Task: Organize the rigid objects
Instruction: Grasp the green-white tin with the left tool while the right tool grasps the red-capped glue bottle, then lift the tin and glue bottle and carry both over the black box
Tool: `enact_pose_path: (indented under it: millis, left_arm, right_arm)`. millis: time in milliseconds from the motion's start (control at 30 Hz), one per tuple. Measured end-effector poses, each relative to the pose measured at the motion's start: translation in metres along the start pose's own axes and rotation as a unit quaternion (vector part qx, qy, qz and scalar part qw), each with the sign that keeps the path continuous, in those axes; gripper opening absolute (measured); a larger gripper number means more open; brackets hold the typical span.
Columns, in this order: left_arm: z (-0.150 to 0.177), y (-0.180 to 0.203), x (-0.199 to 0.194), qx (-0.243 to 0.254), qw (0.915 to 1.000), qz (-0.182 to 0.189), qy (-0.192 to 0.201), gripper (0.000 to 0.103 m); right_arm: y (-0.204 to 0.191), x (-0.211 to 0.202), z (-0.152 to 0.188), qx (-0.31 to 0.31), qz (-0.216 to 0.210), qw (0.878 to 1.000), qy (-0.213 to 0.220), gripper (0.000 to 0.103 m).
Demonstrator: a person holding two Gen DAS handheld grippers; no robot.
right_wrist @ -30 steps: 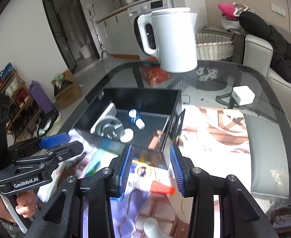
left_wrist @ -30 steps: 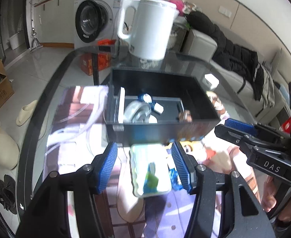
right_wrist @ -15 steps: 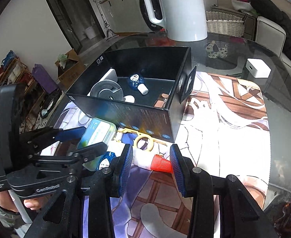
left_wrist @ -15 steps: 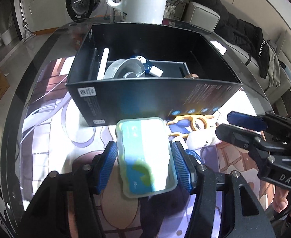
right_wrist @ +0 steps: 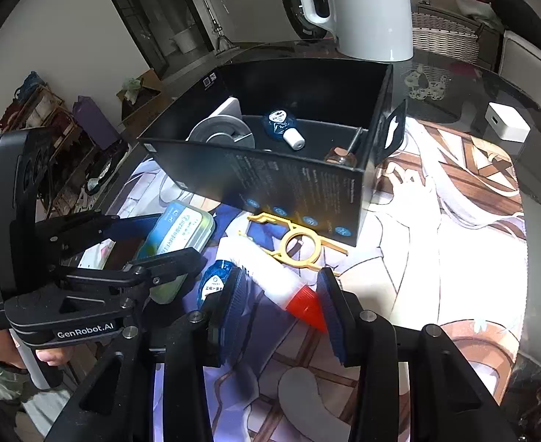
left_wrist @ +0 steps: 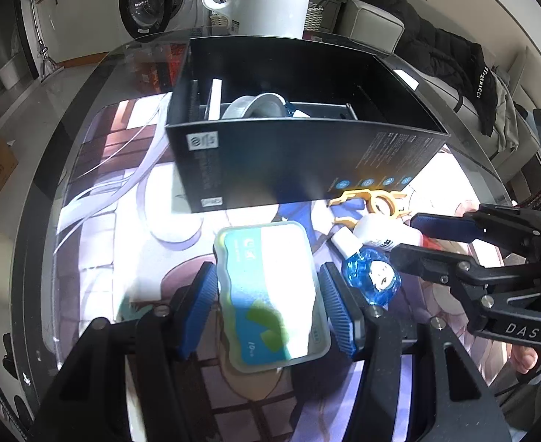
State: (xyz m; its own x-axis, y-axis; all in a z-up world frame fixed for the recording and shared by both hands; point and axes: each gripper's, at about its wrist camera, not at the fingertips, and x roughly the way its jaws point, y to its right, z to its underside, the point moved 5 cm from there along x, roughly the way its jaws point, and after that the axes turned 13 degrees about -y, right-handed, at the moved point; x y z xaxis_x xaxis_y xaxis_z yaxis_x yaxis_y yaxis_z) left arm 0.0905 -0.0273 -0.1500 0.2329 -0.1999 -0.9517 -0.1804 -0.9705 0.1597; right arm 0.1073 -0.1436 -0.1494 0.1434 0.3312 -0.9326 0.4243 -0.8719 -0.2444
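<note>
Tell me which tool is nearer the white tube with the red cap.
Right. The right tool straddles the white tube, pads either side of its red cap. The left tool sits farther off, around the pale green case.

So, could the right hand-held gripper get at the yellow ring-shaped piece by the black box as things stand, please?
Probably not directly: the white tube with the red cap lies between its pads, in front of the yellow ring-shaped piece.

Right gripper (right_wrist: 281, 300) straddles the red-capped white tube (right_wrist: 266, 276) beside black box (right_wrist: 300, 188).
</note>
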Motion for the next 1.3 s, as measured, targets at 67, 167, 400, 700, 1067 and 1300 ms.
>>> enact_pose_path:
  millis: [67, 167, 400, 700, 1067, 1300]
  left_arm:
    - [0.001, -0.001, 0.000, 0.001, 1.0000, 0.000, 0.001, 0.057]
    - [0.002, -0.003, -0.001, 0.002, 1.0000, 0.001, -0.002, 0.057]
    - [0.002, -0.004, 0.000, 0.004, 1.0000, 0.002, 0.000, 0.057]
    - [0.002, 0.006, 0.000, 0.027, 0.9996, 0.004, -0.003, 0.057]
    - [0.009, 0.016, 0.003, 0.047, 0.9979, -0.045, -0.004, 0.063]
    - [0.010, 0.015, 0.004, 0.046, 0.9975, -0.053, 0.001, 0.063]
  right_arm:
    - [-0.007, 0.005, 0.002, -0.007, -0.004, 1.000, -0.008, 0.042]
    - [-0.017, 0.012, 0.002, -0.019, -0.003, 1.000, -0.016, 0.042]
    - [-0.031, 0.024, -0.005, -0.050, 0.043, 0.998, -0.015, 0.046]
    - [-0.036, 0.021, 0.013, -0.064, 0.064, 0.995, -0.042, 0.021]
    - [-0.040, 0.023, 0.011, -0.073, 0.069, 0.994, -0.034, 0.026]
    - [-0.045, 0.029, 0.010, -0.079, 0.073, 0.994, -0.030, 0.030]
